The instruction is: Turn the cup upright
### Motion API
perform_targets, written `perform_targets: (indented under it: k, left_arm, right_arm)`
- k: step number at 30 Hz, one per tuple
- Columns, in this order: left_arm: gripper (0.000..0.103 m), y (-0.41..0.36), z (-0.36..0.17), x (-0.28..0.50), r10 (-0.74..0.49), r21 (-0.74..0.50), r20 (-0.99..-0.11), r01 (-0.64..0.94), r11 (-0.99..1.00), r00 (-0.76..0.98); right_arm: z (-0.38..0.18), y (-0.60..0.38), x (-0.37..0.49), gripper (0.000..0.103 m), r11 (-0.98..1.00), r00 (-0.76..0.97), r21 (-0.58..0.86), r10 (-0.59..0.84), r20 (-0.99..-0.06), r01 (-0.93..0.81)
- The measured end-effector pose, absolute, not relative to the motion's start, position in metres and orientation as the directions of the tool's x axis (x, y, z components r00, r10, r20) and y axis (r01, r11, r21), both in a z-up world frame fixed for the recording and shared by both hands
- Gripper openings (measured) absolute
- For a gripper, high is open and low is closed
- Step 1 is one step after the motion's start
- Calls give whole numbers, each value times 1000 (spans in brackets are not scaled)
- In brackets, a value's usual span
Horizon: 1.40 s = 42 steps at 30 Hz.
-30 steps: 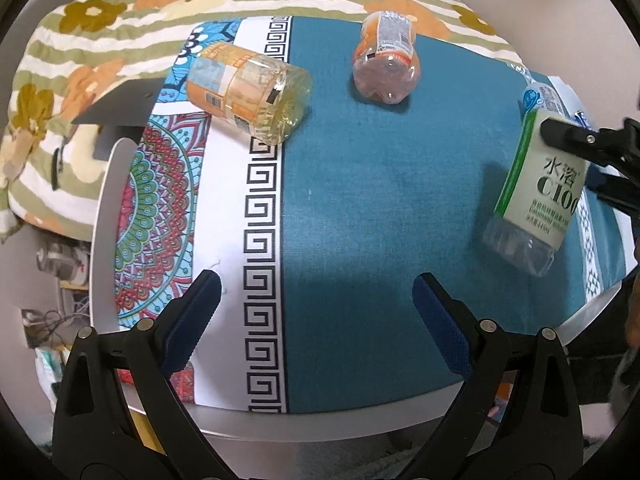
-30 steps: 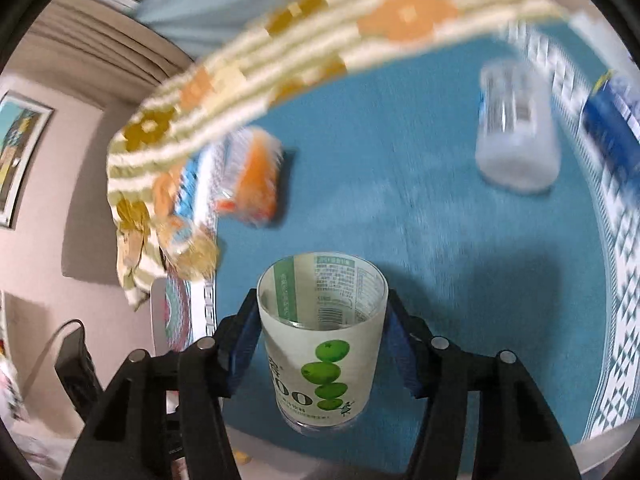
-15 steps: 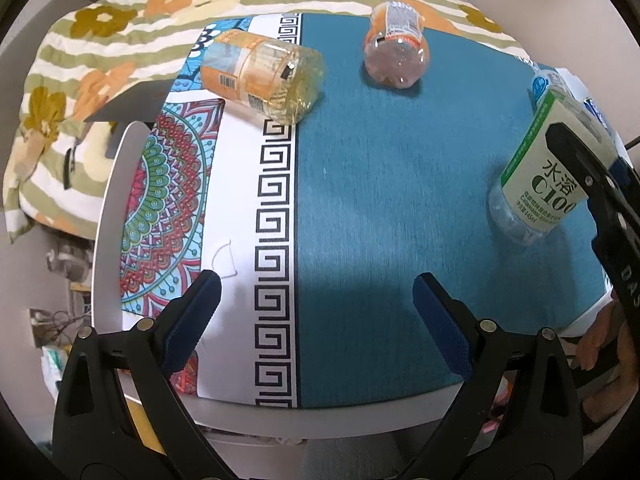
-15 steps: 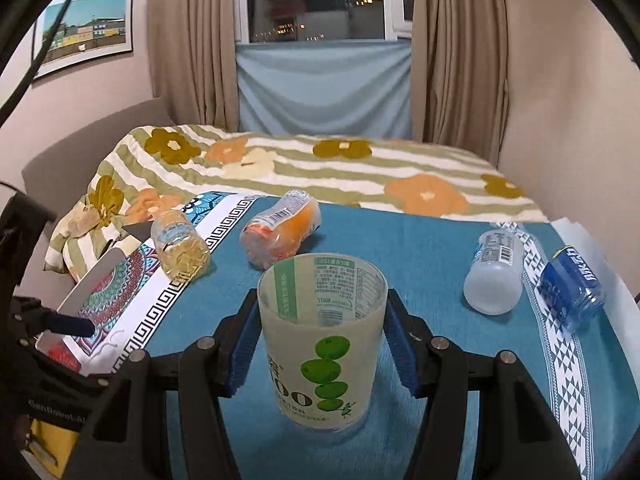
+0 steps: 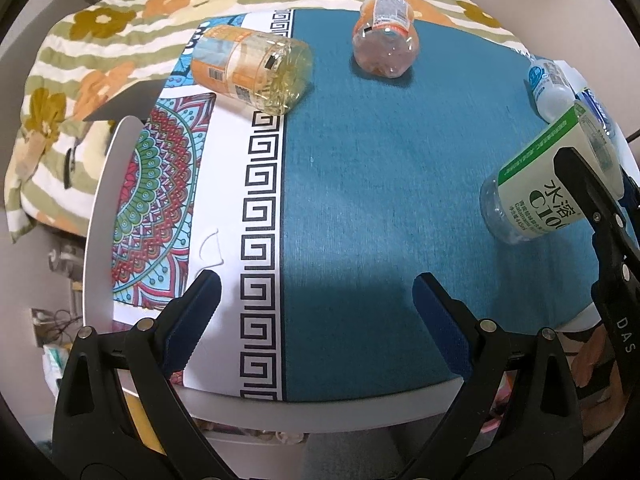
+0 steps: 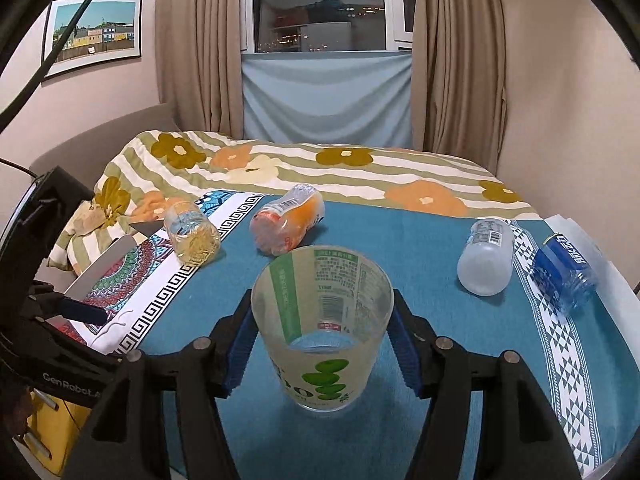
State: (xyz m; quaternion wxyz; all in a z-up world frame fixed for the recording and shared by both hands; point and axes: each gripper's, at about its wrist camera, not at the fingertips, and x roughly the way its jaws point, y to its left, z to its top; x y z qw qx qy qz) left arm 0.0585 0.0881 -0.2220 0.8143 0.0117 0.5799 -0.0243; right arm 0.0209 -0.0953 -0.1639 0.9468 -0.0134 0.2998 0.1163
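The cup [image 6: 320, 360] is a frosted tumbler with green dots and stands upright, mouth up, on the teal cloth near the table's right front. My right gripper [image 6: 322, 300] is shut on the cup, its blue pads [image 6: 240, 340] against the wall just under the rim. From the left wrist view the same cup [image 5: 536, 192] shows at the far right with a black right-gripper finger [image 5: 588, 196] across it, base on the cloth. My left gripper [image 5: 314, 280] is open over the table's front edge, nothing between its fingers, well left of the cup.
Several bottles lie on their sides on the cloth: a yellow-filled one [image 5: 252, 72] back left, an orange one [image 5: 384, 40] at the back, a clear one [image 6: 486, 256] and a blue one [image 6: 564, 268] to the right. The white table rim [image 5: 320, 404] runs in front; a floral-blanketed bed [image 6: 320, 168] lies behind.
The right gripper swung from a steep downward view to level, bringing the cup upright onto the cloth; its jaws look slightly wider. The left gripper stayed open and barely shifted.
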Motion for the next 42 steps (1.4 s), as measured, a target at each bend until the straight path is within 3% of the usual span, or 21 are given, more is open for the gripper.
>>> perform_targets:
  k: [3,5,7,9,10,16,21,32,42]
  left_arm:
    - [102,87,-221,59,-21,-4,-944,51,999,329]
    - [102,85,-219,60,-16,0,-943,50,999,332]
    - [102,85,-217,60,-17,0,-941,48,999,339]
    - [102,85,-215,60,-12,3,-939,45,999,344]
    - [102,86,-214,60,-10,5,-938,42,999,347]
    - [102,86,-196,56,-3,3,-930,16,1000,368]
    - [102,80,-154,49,-5,-5,-904,1,1000,428]
    - [102,48,-45,26,-28,-22,-782,18,1000,623]
    - [102,34,-1,3,-26,-24,-689,13,1000,725]
  right_arm:
    - [-164,-97,22,59,972,793,57,218,-570,-226]
    - [-166,-98,25,65,971,779,71,227,-584,-229]
    - [-167,-98,25,89,971,779,77,229,-584,-228]
    - [-166,-101,24,101,970,785,85,235,-574,-228]
    - [-166,-102,23,103,969,784,89,238,-573,-230]
    - [-157,-110,24,103,969,761,82,233,-605,-232]
    - [-117,-126,22,103,974,758,58,209,-618,-220]
    - [-27,-175,20,103,996,677,52,89,-731,-74]
    - [3,-194,4,103,999,680,47,47,-732,-18]
